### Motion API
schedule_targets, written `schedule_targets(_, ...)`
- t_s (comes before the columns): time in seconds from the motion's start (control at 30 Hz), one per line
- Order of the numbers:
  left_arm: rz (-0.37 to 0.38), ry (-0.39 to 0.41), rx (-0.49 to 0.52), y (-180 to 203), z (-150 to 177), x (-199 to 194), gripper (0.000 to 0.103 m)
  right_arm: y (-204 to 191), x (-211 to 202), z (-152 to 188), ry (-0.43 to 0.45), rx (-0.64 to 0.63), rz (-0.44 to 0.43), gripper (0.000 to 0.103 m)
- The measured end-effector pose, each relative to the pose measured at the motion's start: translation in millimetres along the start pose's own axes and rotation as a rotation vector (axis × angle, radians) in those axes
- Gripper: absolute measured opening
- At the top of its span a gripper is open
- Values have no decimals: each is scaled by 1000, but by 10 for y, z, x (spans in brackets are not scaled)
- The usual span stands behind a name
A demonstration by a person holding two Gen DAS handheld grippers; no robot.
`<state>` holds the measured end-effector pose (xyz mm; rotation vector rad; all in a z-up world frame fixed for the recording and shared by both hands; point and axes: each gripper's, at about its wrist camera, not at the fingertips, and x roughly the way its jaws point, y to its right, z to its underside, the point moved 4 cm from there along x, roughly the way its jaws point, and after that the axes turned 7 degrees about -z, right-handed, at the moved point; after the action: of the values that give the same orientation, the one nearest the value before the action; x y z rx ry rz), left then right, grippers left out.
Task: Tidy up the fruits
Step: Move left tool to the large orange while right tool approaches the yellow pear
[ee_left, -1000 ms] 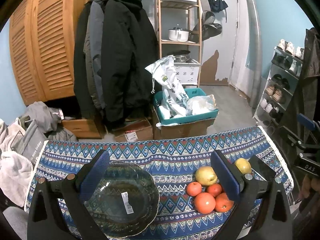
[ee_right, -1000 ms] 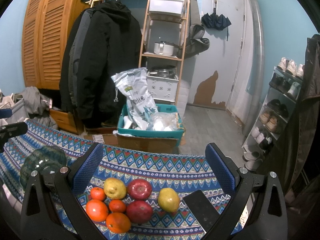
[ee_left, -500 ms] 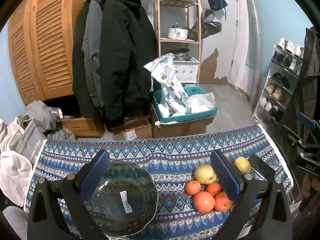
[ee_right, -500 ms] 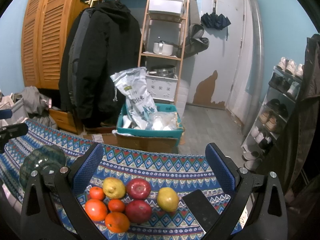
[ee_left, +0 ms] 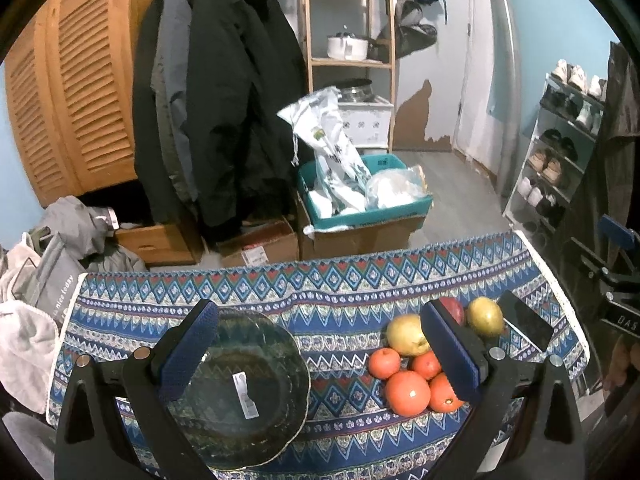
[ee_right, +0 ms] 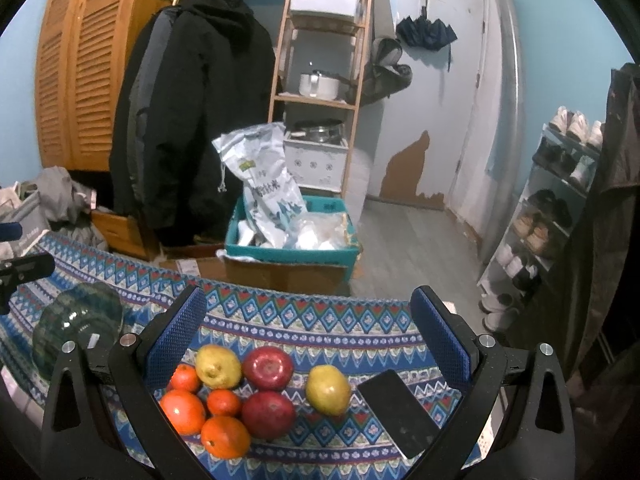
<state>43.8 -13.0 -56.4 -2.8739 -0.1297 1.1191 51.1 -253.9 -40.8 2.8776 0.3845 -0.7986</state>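
- Overhead, the left claw (ee_left: 320,344) hangs spread wide and empty; a scalloped glass bowl (ee_left: 244,392) lies beneath its left finger, smooth oranges (ee_left: 408,392) by its right.
- Likewise released, the right claw (ee_right: 308,336) hovers above glossy apples (ee_right: 268,368), pears (ee_right: 328,390), and a flat phone (ee_right: 400,412) on the patterned worktop (ee_right: 320,320).

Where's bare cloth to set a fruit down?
Free: the strip of tablecloth between the glass bowl and the fruit cluster, plus the far edge band behind both. Crowded: right end, where fruit sits beside the phone.
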Motion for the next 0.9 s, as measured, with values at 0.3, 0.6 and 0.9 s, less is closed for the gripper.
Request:
schedule_targets(0.3,36,-111,21,160,198,276,102,63,129,189,-88,4,9,100)
schedule_targets(0.6,49,-222,61,366,467,547,102,94,351,521,-197,15,5,100)
schedule_targets(0.9,79,-321,112,616,722,773,102,177,556,834,-290,50,0,100)
